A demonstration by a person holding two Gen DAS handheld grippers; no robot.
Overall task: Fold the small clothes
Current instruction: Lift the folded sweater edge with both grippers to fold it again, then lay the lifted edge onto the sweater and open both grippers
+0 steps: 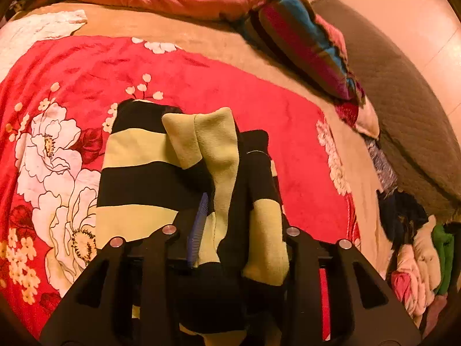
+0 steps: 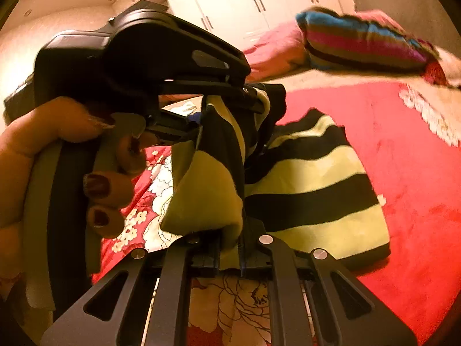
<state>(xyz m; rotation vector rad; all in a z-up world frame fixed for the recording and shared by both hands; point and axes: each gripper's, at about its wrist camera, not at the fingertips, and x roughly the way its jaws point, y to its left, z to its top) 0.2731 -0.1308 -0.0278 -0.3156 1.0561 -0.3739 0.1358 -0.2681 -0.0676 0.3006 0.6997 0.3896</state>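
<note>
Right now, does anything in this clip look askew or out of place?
Nothing damaged. The striped garment is bunched unevenly, part lifted off the red blanket by both grippers, left and right; that fits mid-fold.

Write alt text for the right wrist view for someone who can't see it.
A black-and-yellow striped knit garment is pinched in both the right gripper and the left gripper, partly lifted above a red floral blanket. A hand with dark-painted nails holds the left gripper.
</note>
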